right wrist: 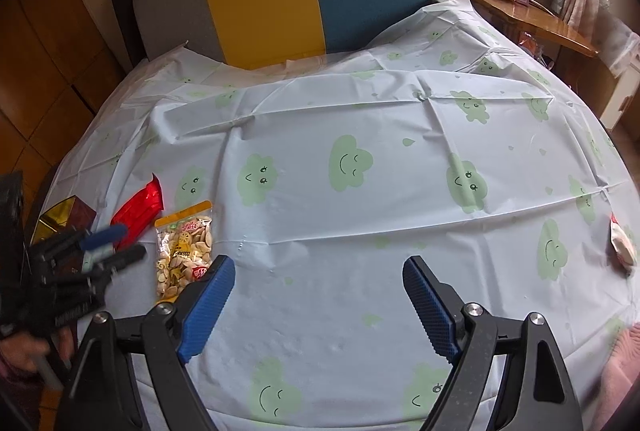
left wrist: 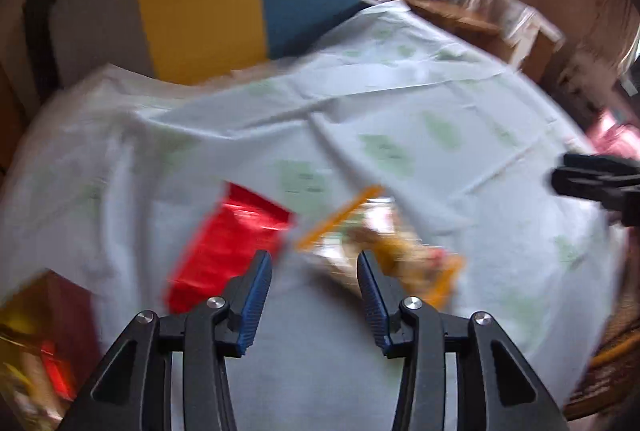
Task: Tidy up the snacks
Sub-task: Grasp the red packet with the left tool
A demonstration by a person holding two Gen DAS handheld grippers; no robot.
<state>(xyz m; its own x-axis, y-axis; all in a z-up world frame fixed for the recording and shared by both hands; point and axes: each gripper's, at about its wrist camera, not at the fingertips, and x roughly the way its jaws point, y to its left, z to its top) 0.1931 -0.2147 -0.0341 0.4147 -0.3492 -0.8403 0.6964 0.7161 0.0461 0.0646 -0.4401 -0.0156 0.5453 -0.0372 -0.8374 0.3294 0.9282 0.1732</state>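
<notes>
Surface: a bed covered with a pale cloud-print sheet (right wrist: 360,119) carried the snacks; no worktop was in view.
Red packet: the red packet (right wrist: 140,209) lay near the sheet's left edge, loose, touched by neither tool.
Clear bag: the clear bag of pale snack pieces (right wrist: 185,251), with an orange top strip, lay just beside the red packet on its right.
Box: a dark box with a gold face (right wrist: 64,219) stood at the left edge, beside the red packet; its contents could not be read.
Far item: one small pale packet (right wrist: 622,247) lay alone at the sheet's right edge, well apart from the others.
Left tool: the left tool (left wrist: 314,271) hovered over the gap between red packet and clear bag, jaws apart, nothing between them.
Right tool: the right tool (right wrist: 318,283) stood wide over bare sheet, jaws spread, empty.
Progress: judged early; snacks remained ungathered, none held.
Remaining: judged that all visible packets remained to be collected into one place.
</notes>
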